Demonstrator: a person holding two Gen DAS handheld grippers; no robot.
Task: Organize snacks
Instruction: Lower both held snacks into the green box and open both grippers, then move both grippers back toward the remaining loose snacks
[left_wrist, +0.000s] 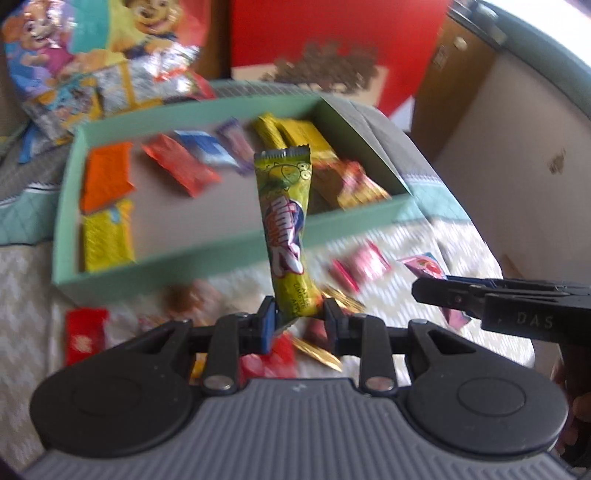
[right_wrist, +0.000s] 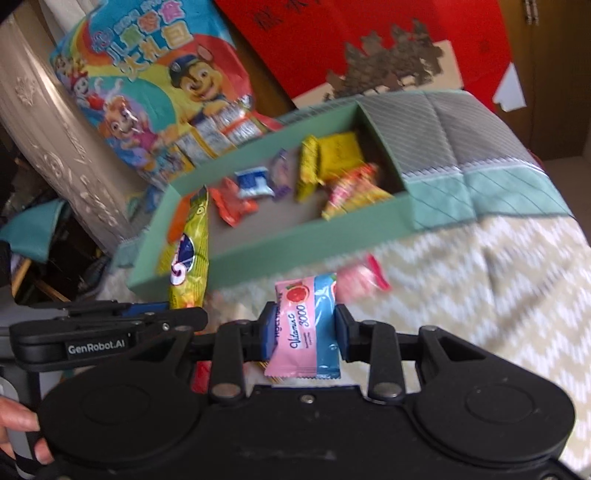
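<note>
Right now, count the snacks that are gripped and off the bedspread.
2. A yellow-green snack stick stands upright in the left gripper; a pink-and-blue sachet sits in the right gripper. Other snacks lie loose in the green box and on the bedspread.

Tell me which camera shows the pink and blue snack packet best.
The right wrist view: the pink and blue packet sits close and sharp, clamped in the right gripper, its lettering readable. The left wrist view shows only a blurred part of it behind that gripper.
</note>
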